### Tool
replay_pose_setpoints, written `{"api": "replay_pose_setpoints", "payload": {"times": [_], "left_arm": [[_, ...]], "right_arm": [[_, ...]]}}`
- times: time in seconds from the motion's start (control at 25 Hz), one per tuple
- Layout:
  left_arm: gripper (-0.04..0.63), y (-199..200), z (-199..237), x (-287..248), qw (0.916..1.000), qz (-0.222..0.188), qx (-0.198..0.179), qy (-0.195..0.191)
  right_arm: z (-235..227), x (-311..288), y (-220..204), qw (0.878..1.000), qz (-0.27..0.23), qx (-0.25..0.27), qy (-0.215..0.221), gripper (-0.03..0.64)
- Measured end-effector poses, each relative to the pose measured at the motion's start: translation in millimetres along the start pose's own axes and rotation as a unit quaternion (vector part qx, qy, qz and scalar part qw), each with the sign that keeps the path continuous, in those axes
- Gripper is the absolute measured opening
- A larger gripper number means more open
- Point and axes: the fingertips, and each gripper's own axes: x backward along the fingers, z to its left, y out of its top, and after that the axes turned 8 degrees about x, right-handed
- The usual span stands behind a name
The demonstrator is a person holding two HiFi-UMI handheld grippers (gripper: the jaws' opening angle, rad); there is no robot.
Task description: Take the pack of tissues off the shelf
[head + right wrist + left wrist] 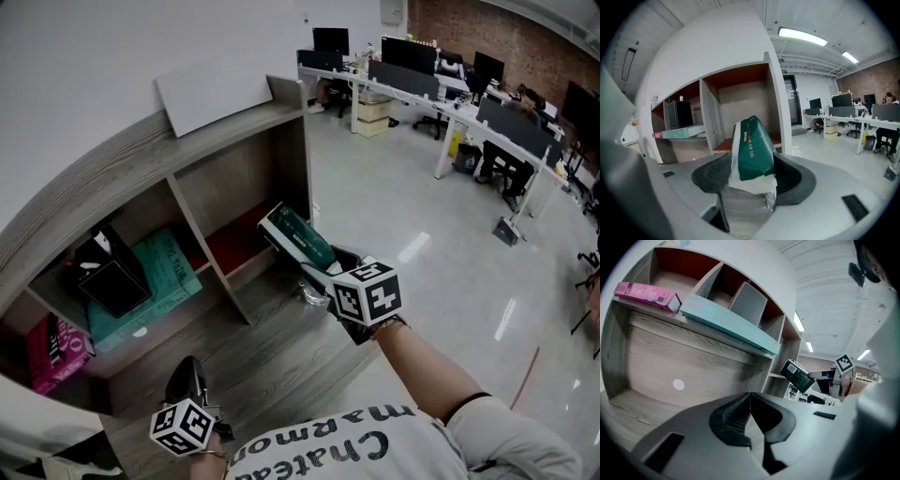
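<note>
I've got the right gripper [750,176] clamped on one end of the pack of tissues [752,145], so it's clear of the shelf [112,169], just outside the red-floored compartment. Left gripper [750,420] is pinched together, empty, parked low out of the way.

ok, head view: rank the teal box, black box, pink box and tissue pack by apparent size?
1. teal box, largest even with the black box covering part of it
2. black box
3. pink box and pack of tissues: too alike to rank, and the pack is held out in front of the shelf
</note>
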Motion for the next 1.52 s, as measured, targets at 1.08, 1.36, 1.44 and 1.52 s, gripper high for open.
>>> {"api": "replay_pose_setpoints", "payload": {"times": [1.08,1.36,1.44,1.52], "left_arm": [[0.018,-35.4,-70.9,81.3,0.9986,-0.026,0.007,0.044],[0.018,-53.3,-99.9,90.7,0.9995,-0.015,0.015,0.025],[0.018,-61.2,-110.0,93.4,0.9997,-0.010,0.014,0.018],[0.018,-69.8,-120.0,96.5,0.9998,-0.005,0.014,0.011]], "right_arm": [[-5.7,69.9,-54.6,0.999,0.019,-0.035,0.029,0.281],[-13.5,101.3,-81.4,0.997,0.028,-0.060,0.029,0.281],[-15.2,111.8,-89.2,0.997,0.029,-0.061,0.028,0.281],[-18.0,123.4,-98.9,0.997,0.032,-0.064,0.027,0.282]]}}
